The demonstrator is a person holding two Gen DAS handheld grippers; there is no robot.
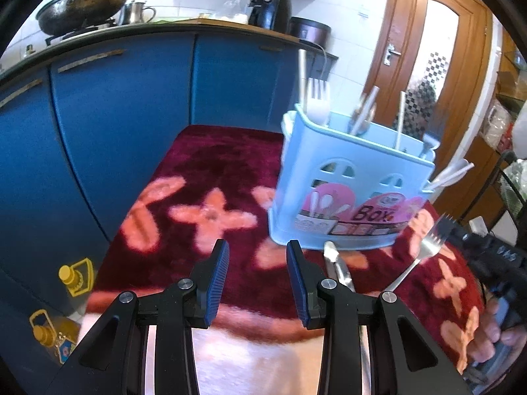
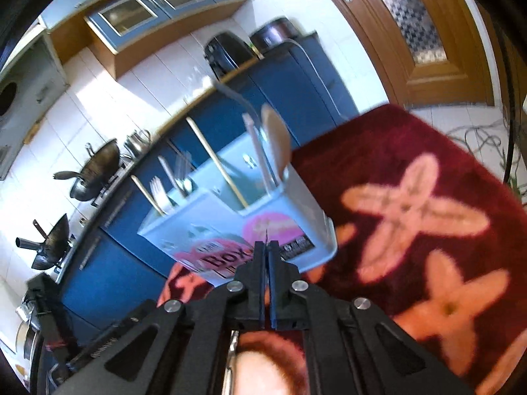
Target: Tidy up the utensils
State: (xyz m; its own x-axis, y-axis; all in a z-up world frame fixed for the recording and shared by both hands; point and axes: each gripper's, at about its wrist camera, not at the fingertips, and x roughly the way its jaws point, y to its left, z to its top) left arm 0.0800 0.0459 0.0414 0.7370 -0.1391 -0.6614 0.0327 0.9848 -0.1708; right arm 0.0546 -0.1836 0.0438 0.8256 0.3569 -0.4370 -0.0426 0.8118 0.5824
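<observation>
Most utensils already stand in the blue utensil box point(image 1: 349, 177) at 1 o'clock; right tongs point(image 2: 266, 247) clenched, apparently on the metal fork point(image 1: 425, 250) at 3 o'clock, left tongs point(image 1: 257, 253) released, empty; knife point(image 1: 339, 266) remains on the rug point(image 1: 210, 164).

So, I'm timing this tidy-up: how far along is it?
Done: several utensils stand in the box. In hand: the right tongs are shut on a fork, held above the rug. Left: one metal piece lies on the rug before the box; the left tongs are open, empty.
</observation>
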